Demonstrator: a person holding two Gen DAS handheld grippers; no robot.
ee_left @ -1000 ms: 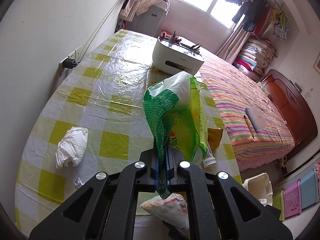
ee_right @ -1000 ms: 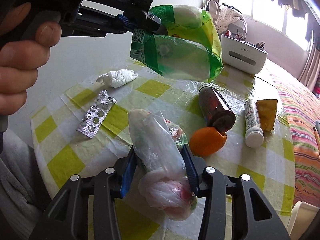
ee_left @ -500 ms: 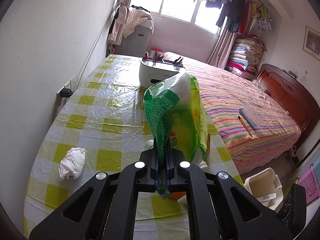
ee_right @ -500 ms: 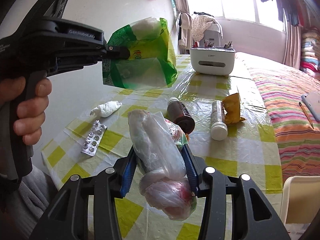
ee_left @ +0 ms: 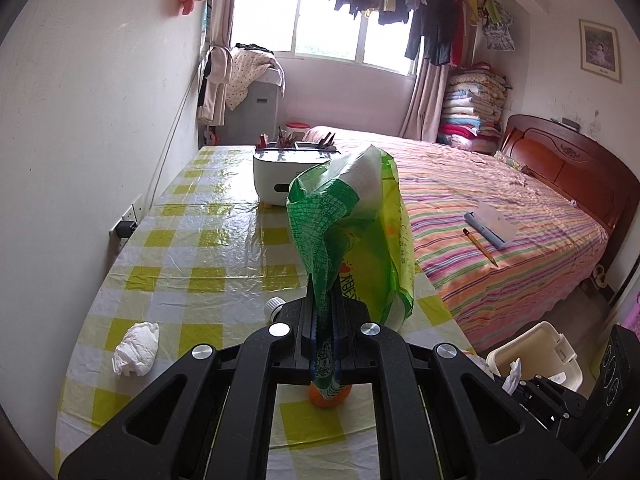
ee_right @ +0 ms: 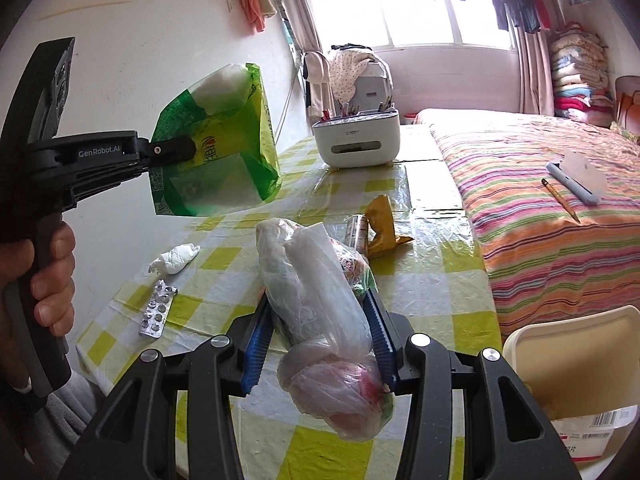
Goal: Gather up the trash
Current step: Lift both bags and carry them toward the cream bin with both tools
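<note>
Above the table (ee_right: 424, 280) — green bag (ee_left: 352, 236), clear bag (ee_right: 316, 300) clamped.

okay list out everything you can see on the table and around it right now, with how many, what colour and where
Green plastic bag: 1, green and yellow, held in the air by the left gripper.
Clear knotted plastic bag: 1, whitish, clamped in the right gripper.
Crumpled tissue: 1, white, near table's wall side.
Pill blister sheet: 1, silver, near front table edge.
Orange fruit: 1, orange, on table under left gripper.
Yellow wrapper: 1, mid-table.
White storage box: 1, far table end.
Cream waste bin: 1, on floor beside table.
Checked tablecloth: 1, yellow and white.
Striped bed: 1, multicoloured, right of table.
Left gripper: black, shut.
Right gripper: black, blue pads, shut.
</note>
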